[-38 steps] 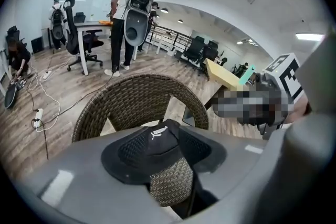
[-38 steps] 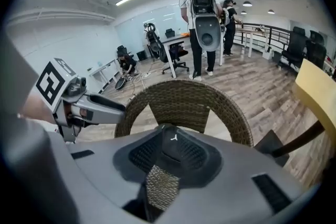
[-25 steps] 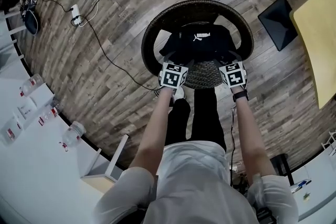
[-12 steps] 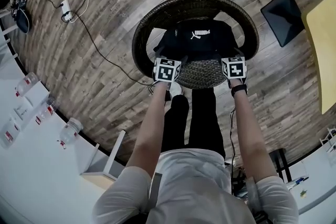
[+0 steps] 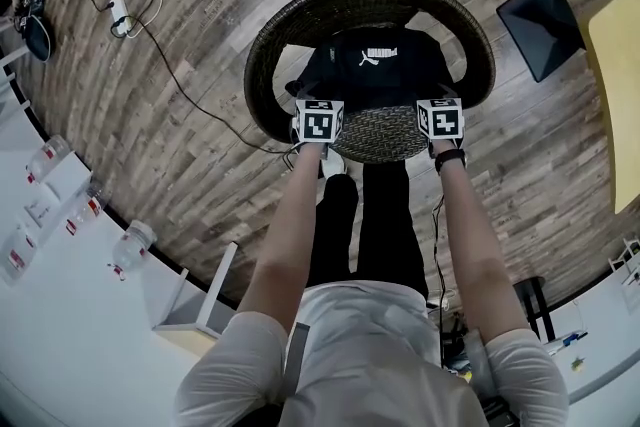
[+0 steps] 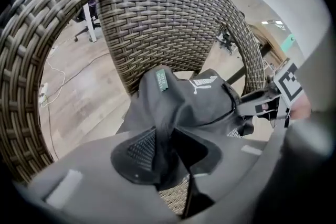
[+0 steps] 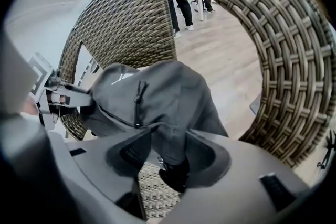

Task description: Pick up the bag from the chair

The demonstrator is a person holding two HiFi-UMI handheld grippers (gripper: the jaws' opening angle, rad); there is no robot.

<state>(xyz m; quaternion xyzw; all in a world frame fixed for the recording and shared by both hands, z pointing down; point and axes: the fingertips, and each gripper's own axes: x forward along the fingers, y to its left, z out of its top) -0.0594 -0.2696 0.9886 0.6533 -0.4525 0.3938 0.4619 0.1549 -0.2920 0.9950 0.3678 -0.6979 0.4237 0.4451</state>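
The bag (image 5: 380,67), black with a white logo on its top face, sits in the bowl of the round wicker chair (image 5: 262,65), between the curved back and the woven seat's front edge. Both grippers have hold of it. The left gripper (image 5: 314,103) is at the bag's left front corner; in the left gripper view its jaws (image 6: 163,150) are closed on a fold of the dark fabric (image 6: 184,102), which rises between the ridged pads and spreads up toward a small green tag (image 6: 162,80). The right gripper (image 5: 438,101) is at the opposite front corner, and in the right gripper view its jaws (image 7: 168,153) pinch a hanging fold of the bag (image 7: 152,94) just below a zipper pull (image 7: 139,93). Woven seat shows under both pairs of jaws (whether the bag's underside is clear of the seat cannot be made out). Each gripper view catches the other gripper across the bag (image 6: 273,102) (image 7: 52,94), with the chair's back (image 6: 157,8) (image 7: 283,60) arching behind. The person stands at the front of the chair, both arms stretched forward, a watch (image 5: 448,158) on the right wrist. On the wooden floor (image 5: 200,155) a power strip (image 5: 118,13) with cables lies well to the left.
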